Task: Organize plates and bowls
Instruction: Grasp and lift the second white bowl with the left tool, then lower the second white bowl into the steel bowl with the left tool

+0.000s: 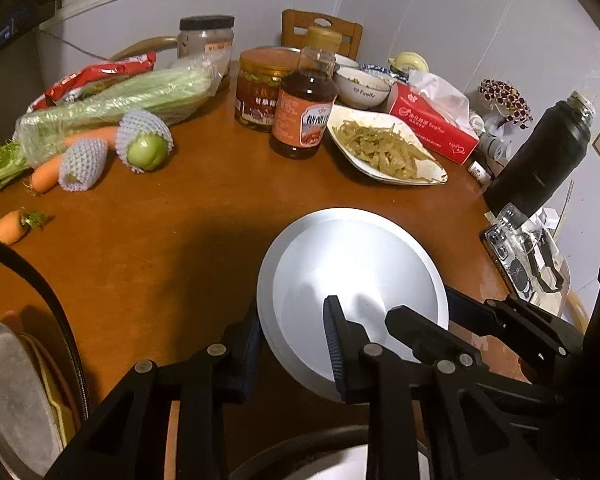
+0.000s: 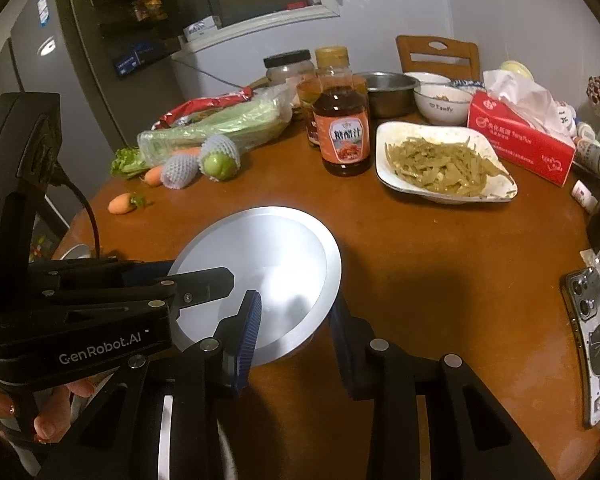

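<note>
A round metal plate [image 1: 356, 276] sits tilted near the front edge of the brown table; it also shows in the right wrist view [image 2: 268, 260]. My left gripper [image 1: 292, 344] straddles its left rim, one finger under and one blue pad over the plate. My right gripper [image 2: 296, 320] straddles its right rim the same way. Both pairs of jaws look closed on the rim. A white dish of cooked vegetables [image 1: 384, 148] lies behind, also in the right wrist view [image 2: 444, 162]. A white bowl [image 1: 362, 88] stands further back.
A sauce bottle [image 1: 306, 100], jars, a tissue box [image 1: 432, 124], wrapped vegetables and carrots [image 1: 100, 136] fill the back of the table. A black flask [image 1: 540, 156] and a phone [image 2: 592, 344] are at the right. More metal plates [image 1: 16, 396] lie at the lower left.
</note>
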Demonstrator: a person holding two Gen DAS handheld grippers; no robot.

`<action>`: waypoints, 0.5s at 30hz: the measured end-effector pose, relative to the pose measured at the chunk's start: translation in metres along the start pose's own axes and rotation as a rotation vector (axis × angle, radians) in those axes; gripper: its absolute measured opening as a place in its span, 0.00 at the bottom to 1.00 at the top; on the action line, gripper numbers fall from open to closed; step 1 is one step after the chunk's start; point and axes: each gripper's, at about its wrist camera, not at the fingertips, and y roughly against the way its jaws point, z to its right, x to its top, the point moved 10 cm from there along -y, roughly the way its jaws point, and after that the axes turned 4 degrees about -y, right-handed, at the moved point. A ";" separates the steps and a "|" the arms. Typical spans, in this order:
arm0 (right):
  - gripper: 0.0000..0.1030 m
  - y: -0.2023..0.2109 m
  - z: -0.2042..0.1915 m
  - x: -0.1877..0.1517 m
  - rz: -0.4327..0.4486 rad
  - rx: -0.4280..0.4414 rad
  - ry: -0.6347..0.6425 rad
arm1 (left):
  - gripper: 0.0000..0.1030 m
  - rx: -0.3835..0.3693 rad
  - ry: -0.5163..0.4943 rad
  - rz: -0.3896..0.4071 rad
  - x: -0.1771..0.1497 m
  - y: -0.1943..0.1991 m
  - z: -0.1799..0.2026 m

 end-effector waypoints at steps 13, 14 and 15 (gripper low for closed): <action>0.36 0.038 -0.028 0.003 0.062 0.027 0.043 | 0.28 0.033 -0.007 0.081 -0.005 0.050 0.001; 0.36 0.041 -0.030 0.003 0.066 0.029 0.044 | 0.28 0.033 -0.008 0.089 -0.006 0.054 0.002; 0.36 0.044 -0.032 0.003 0.073 0.031 0.046 | 0.28 0.034 -0.009 0.094 -0.007 0.059 0.002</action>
